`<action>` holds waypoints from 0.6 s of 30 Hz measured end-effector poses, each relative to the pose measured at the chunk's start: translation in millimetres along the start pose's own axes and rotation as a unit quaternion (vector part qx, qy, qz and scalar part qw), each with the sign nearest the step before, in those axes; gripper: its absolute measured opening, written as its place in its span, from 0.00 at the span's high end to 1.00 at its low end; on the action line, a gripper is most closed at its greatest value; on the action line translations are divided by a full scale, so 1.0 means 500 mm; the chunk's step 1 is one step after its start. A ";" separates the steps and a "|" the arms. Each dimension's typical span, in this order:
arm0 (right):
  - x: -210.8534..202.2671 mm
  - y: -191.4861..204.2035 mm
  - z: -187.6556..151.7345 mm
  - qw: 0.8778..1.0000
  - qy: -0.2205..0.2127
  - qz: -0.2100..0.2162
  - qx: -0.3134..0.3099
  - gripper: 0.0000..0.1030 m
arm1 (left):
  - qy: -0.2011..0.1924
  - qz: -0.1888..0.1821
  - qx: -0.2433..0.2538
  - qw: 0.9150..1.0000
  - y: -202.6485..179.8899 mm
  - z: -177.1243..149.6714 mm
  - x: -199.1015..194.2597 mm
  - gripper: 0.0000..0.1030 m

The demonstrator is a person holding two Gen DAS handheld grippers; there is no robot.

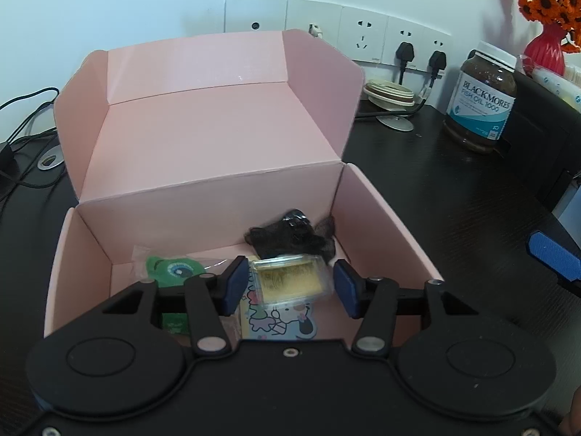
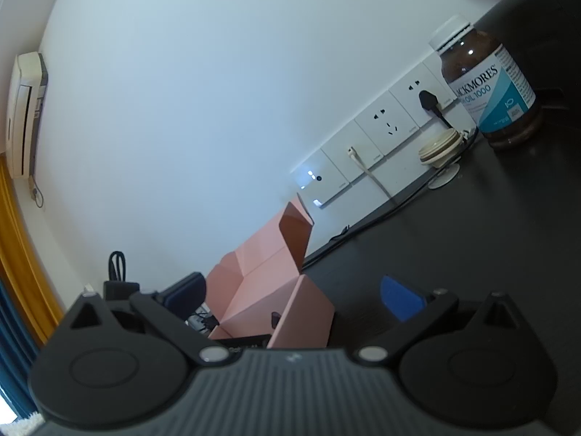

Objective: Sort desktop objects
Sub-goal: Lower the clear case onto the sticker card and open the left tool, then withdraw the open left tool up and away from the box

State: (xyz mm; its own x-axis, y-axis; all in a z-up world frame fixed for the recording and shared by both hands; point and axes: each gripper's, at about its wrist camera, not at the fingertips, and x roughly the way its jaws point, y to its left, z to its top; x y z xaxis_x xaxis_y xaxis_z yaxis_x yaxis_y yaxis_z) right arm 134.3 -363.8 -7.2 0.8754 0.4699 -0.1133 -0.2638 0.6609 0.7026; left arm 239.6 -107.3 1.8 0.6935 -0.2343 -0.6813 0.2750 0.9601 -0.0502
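Clear case lies crosswise between my left claw's spread fingers, ungripped; right claw gapes empty.

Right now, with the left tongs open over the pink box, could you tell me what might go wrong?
1. The clear case with gold contents lies tilted on other items between the open left tongs; closing could tip it or pinch the cartoon sticker beneath.
2. The pink box looks light; a bump on its wall may shove it.
3. The right tongs, open near the box's outside, could snag its raised flap.
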 end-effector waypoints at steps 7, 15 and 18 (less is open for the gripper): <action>0.001 0.000 0.000 1.000 0.000 0.001 0.002 0.01 | -0.002 0.002 -0.009 1.000 0.014 -0.004 0.001 0.25; 0.002 -0.003 0.000 1.000 0.001 0.001 0.005 0.01 | 0.005 0.008 -0.009 1.000 0.016 0.002 0.004 0.18; 0.002 -0.002 -0.001 1.000 0.001 0.002 0.004 0.01 | -0.011 0.010 0.001 1.000 0.007 0.000 -0.015 0.09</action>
State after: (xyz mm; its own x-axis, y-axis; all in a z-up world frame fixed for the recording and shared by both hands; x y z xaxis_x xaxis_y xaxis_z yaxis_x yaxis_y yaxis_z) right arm 135.1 -363.6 -8.6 0.8739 0.4730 -0.1125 -0.2632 0.6547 0.7085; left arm 235.4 -102.0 6.9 0.7131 -0.2174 -0.6665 0.2612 0.9646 -0.0352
